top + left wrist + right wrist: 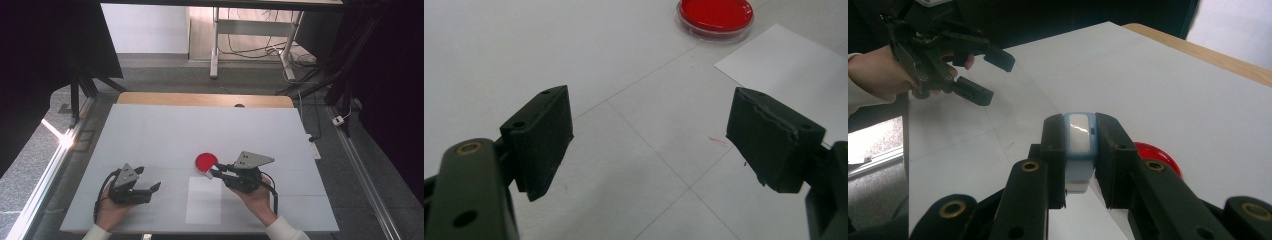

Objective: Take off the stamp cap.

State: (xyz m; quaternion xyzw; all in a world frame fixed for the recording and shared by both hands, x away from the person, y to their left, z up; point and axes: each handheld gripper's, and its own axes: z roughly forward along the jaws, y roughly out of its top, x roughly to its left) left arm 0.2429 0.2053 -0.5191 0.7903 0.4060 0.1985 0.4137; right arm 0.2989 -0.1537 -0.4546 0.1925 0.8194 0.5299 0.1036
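Observation:
A small light-blue and white device (1079,134) stands pinched between the two jaws of my right gripper (1079,122), which is shut on it. From above, that right gripper (214,172) hovers just right of a round red dish (204,160) with the device's pale end (209,174) at its tips. The red dish (1160,155) peeks out behind the right jaw. My left gripper (148,178) rests at the front left, open, with nothing between its jaws. In its own view the left gripper (649,107) faces the red dish (715,14) far ahead.
A white sheet of paper (204,200) lies flat in front of the dish, and the paper (789,60) shows again in the left gripper view. The white tabletop (200,125) has a wooden far edge (205,99). Dark stands and cables lie on the floor beyond.

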